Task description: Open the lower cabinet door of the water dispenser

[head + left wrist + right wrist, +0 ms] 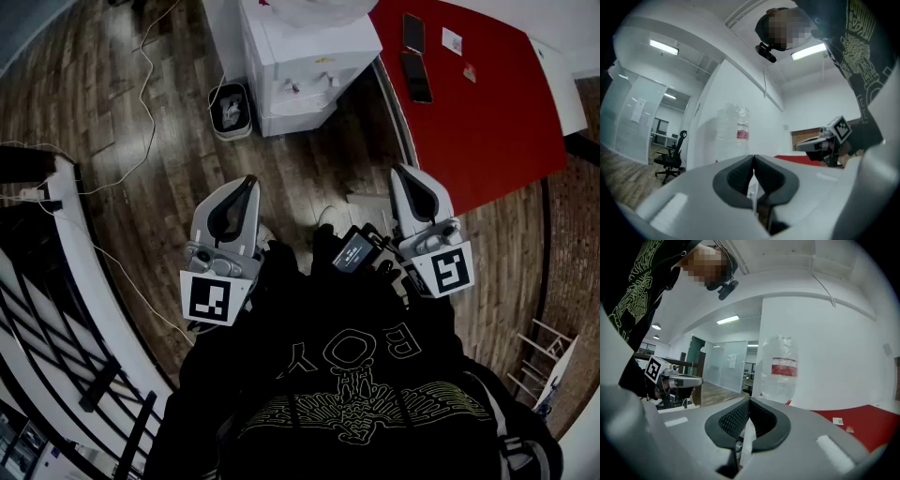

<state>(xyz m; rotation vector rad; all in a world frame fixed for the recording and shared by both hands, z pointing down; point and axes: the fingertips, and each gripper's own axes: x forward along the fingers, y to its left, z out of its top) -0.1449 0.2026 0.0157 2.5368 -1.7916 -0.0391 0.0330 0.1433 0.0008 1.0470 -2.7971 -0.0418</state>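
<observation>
The white water dispenser (pixel 302 58) stands on the wood floor ahead of me, with a clear bottle (pixel 319 7) on top. From above its lower front is strongly foreshortened, and I cannot make out the cabinet door. My left gripper (pixel 246 184) and right gripper (pixel 401 172) are held close to my body, well short of the dispenser, and point toward it. Both are shut with nothing between the jaws. The left gripper view has the bottle (pixel 734 130) beyond the closed tips (pixel 753 157). In the right gripper view the bottle (pixel 779 367) rises above the closed tips (pixel 749 400).
A small bin (pixel 231 105) stands left of the dispenser. To its right is a red table (pixel 487 112) carrying two phones (pixel 416 75). Cables (pixel 141 56) trail over the floor, and a black railing (pixel 56 309) runs along the left. An office chair (pixel 670 158) stands far off.
</observation>
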